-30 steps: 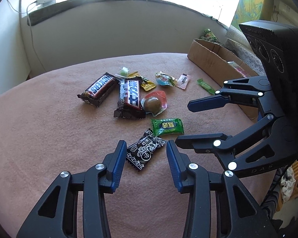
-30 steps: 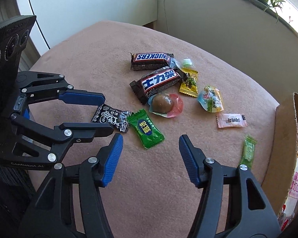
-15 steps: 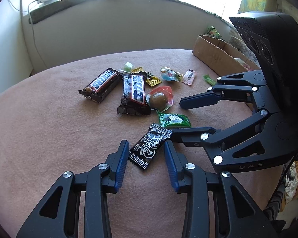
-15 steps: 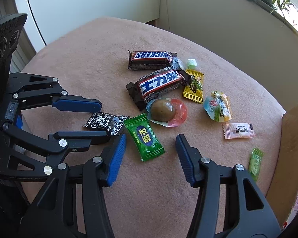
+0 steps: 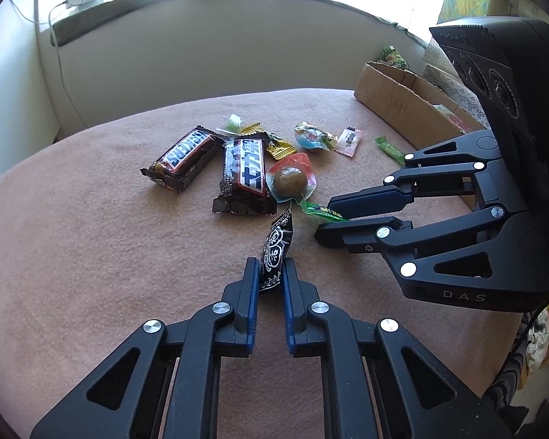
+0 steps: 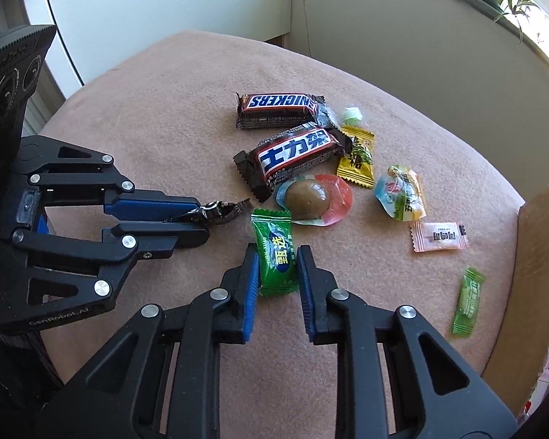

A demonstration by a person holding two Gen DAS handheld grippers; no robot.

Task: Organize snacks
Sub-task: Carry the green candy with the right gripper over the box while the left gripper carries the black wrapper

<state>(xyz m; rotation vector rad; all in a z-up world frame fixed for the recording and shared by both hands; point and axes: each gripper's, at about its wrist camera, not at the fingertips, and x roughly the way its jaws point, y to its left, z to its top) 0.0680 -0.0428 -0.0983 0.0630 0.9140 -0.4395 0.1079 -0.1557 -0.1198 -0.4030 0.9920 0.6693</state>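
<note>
My left gripper (image 5: 271,274) is shut on a black candy packet (image 5: 276,252), which stands on edge between the blue pads; it also shows in the right wrist view (image 6: 216,212). My right gripper (image 6: 276,267) is shut on a green candy packet (image 6: 276,252) lying on the pink cloth; in the left wrist view the green packet (image 5: 320,212) pokes out of the right gripper (image 5: 324,221). Two Snickers bars (image 6: 278,109) (image 6: 296,153), a brown ball candy in red wrap (image 6: 309,194) and several small sweets lie just beyond.
A cardboard box (image 5: 402,102) stands at the table's right edge, also in the right wrist view (image 6: 538,274). A thin green stick packet (image 6: 466,301) and a pink sachet (image 6: 439,237) lie near it. A wall and window sill run behind the table.
Both grippers moved in and closed. The left one took hold of the black packet and tipped it up on edge; the right one closed on the green packet.
</note>
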